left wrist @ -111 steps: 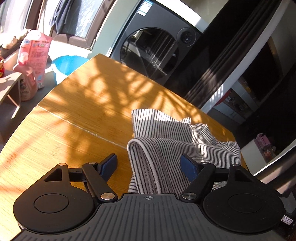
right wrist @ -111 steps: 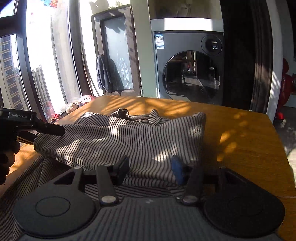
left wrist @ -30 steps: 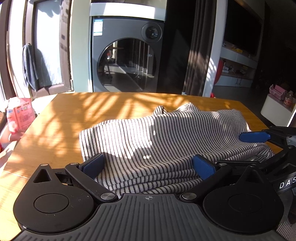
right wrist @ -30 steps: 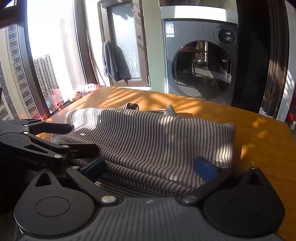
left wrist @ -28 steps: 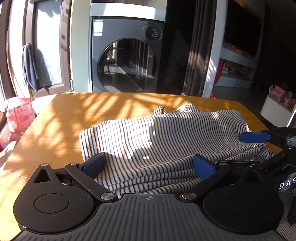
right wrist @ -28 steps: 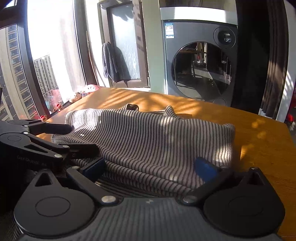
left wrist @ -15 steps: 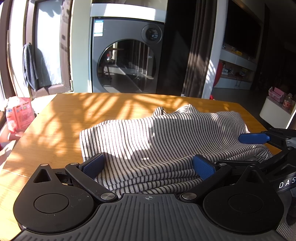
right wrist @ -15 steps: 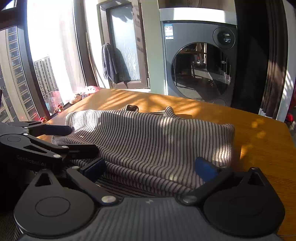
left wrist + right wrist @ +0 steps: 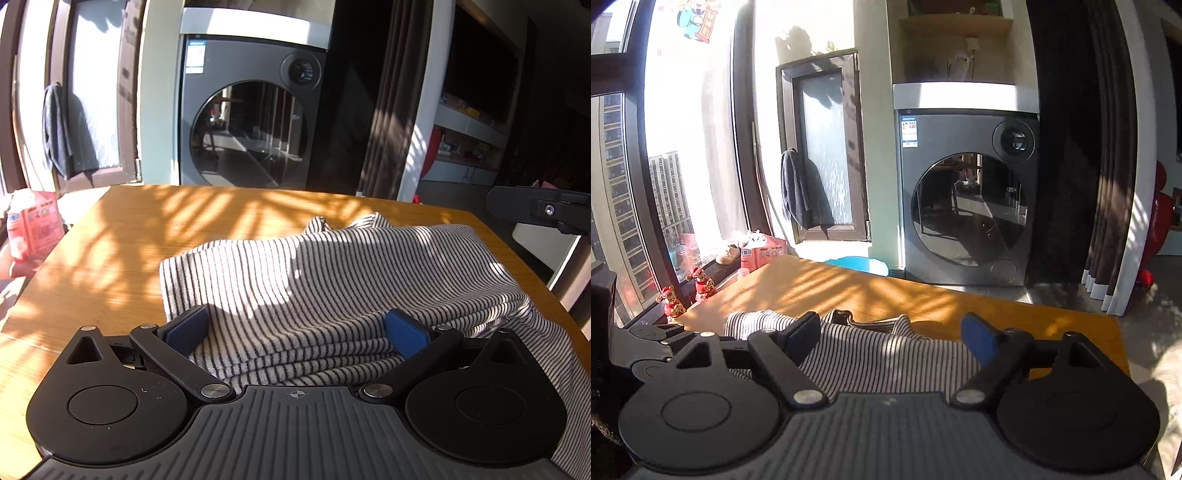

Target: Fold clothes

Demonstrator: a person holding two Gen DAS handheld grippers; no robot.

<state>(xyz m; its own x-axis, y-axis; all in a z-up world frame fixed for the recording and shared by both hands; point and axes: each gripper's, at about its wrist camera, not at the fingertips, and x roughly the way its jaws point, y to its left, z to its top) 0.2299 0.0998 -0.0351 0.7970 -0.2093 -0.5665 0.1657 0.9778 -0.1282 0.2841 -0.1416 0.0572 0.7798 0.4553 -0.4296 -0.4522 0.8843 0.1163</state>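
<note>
Striped grey-and-white knit, a folded garment (image 9: pixel 332 280), is lying across the near half of a sunlit wooden table (image 9: pixel 122 236), its long axis running left to right in front of both tools. At the left, beyond the table's edge, a pink carton (image 9: pixel 35 225) is sitting by the window, and a washing machine (image 9: pixel 251 122) is standing behind the table. The left gripper (image 9: pixel 295 328) is hovering low over the garment's near edge with its blue pads spread wide, the stacked layers lying between and just under them but not pinched. The right gripper (image 9: pixel 890 332) is sitting higher and tipped toward the room, its jaws having just been closing from full spread to a middling gap with nothing clamped between them; the cloth is lying below and ahead of its fingertips. Its dark finger is also showing at the far right of the left wrist view, above the garment's right end. Judging from this, the left tool is the nearer one to the near edge, so any next fold across the long axis would likely begin with that edge.
</note>
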